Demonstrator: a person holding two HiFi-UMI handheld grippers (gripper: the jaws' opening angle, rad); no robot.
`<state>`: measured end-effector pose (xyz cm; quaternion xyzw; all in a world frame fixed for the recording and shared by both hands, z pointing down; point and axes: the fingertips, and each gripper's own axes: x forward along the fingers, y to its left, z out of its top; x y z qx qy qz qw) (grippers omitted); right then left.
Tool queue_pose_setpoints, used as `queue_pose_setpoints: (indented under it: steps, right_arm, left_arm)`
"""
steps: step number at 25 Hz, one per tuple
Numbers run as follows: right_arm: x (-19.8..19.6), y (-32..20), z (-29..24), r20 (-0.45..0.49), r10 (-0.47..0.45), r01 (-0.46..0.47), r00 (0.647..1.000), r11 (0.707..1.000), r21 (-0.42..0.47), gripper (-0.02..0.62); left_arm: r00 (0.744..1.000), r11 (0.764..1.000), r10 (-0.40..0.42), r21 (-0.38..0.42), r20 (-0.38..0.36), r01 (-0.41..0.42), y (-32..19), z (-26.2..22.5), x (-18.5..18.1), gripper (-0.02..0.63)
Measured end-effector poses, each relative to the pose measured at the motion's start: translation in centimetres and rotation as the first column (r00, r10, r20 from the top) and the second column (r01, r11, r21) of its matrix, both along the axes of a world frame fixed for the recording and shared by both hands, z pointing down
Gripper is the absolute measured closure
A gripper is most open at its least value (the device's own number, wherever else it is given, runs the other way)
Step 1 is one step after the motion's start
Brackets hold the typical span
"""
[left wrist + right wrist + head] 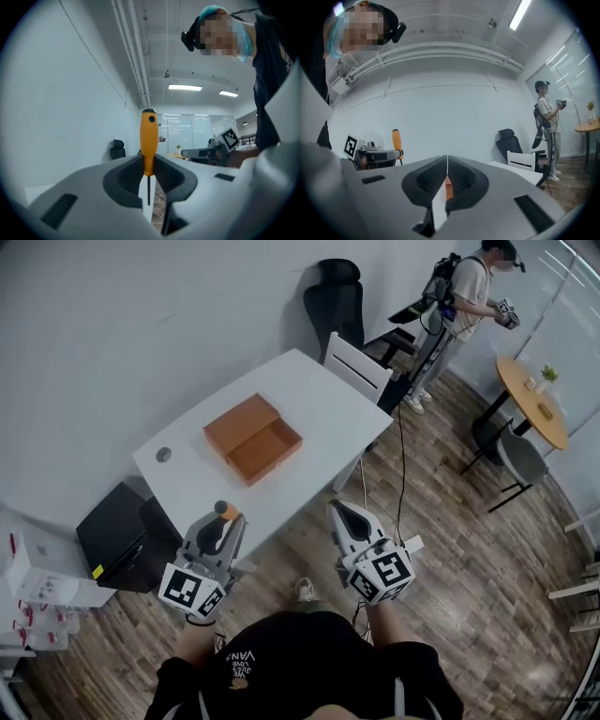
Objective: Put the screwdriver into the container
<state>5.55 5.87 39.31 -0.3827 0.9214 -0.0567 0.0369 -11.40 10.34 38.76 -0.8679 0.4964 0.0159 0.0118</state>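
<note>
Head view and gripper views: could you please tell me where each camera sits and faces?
Head view: head-mounted, facing steeply down at table, container; torso, left tool, right tool show.
Left gripper view: on the left tool, facing level along jaws clamping the screwdriver.
Right gripper view: on the right tool, jaws together, facing the wall.
Shared: both gripper views show the screwdriver.

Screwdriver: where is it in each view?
Head view: screwdriver lower left, upright in the left hand-held gripper.
Left gripper view: centre, clamped between the jaws.
Right gripper view: left of centre, orange handle upright.
Shared landmark: black office chair.
</note>
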Motion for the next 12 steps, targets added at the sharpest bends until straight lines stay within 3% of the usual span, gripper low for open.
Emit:
queue_pose_setpoints:
  steps: [12]
  right_arm:
    - [2.1, -7.3, 0.4, 0.007, -0.089, 0.089, 0.996, 0.996, 0.001, 0.583]
  left_arm:
    - [0.995, 0.995, -0.096, 0.007, 0.011, 0.096, -6.6, 0.1, 2.2, 0.534]
